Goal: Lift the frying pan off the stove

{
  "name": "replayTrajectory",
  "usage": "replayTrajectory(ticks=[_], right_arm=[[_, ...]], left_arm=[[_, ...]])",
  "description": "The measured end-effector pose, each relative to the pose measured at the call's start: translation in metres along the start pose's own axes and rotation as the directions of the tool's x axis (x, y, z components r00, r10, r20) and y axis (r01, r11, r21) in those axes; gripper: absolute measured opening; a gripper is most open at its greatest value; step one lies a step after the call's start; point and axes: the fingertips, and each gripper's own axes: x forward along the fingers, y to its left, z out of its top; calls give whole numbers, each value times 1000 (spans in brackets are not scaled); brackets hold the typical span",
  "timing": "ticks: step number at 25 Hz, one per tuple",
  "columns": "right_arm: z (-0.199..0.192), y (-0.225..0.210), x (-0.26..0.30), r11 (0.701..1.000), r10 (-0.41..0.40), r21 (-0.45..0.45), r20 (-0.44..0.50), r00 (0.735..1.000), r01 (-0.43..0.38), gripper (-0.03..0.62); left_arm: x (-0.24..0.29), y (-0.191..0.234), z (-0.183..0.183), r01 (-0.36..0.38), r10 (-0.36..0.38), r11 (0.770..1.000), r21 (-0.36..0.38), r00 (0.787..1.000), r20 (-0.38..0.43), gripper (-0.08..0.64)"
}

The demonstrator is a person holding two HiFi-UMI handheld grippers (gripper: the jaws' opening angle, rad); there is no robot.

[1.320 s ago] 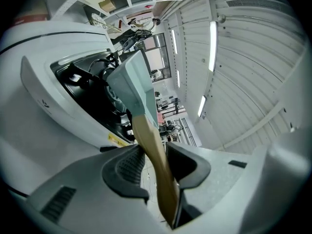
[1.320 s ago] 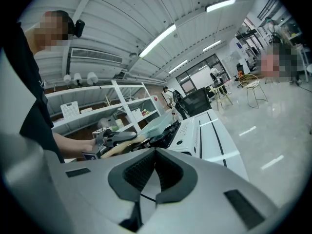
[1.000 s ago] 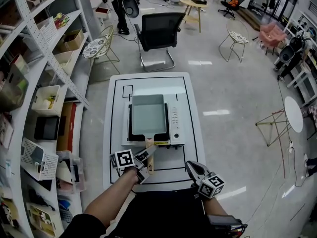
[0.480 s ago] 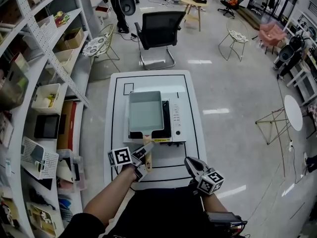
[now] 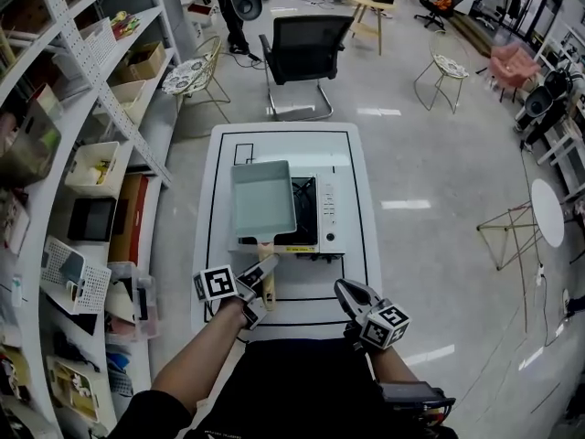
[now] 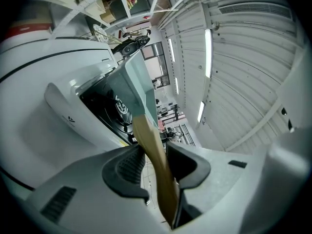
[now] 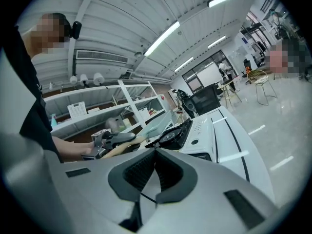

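A teal square frying pan (image 5: 263,198) with a wooden handle (image 5: 268,283) hangs tilted over the left part of the white portable stove (image 5: 326,210). The black burner (image 5: 304,210) shows to its right. My left gripper (image 5: 265,271) is shut on the handle. In the left gripper view the handle (image 6: 157,172) runs between the pads, with the pan (image 6: 139,87) raised above the stove (image 6: 61,113). My right gripper (image 5: 350,294) is shut and empty over the table's near edge. The right gripper view shows its jaws (image 7: 155,179) together, with the pan (image 7: 161,122) and the stove (image 7: 201,128) ahead.
The stove stands on a white table (image 5: 358,167) with black outline marks. White shelving (image 5: 87,154) with boxes runs along the left. A black office chair (image 5: 302,58) and a wire chair (image 5: 196,76) stand beyond the table's far end.
The pan has come up off the stove and shifted left with my left gripper, uncovering the burner. The right gripper has hardly moved.
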Motion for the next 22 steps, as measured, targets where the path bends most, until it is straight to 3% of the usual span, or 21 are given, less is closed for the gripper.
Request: replayTrajectory(ticks=[4, 11, 22], right_arm=[[-1, 3, 0, 999, 42, -8, -22, 999, -43, 25], [-1, 0, -4, 994, 99, -31, -45, 994, -100, 26], [12, 11, 20, 973, 214, -61, -107, 971, -221, 26]], left_arm=[[-4, -3, -3, 8, -7, 999, -37, 999, 35, 138], [-2, -23, -17, 112, -97, 983, -143, 989, 108, 138], [-36, -19, -17, 19, 10, 990, -140, 978, 210, 138]])
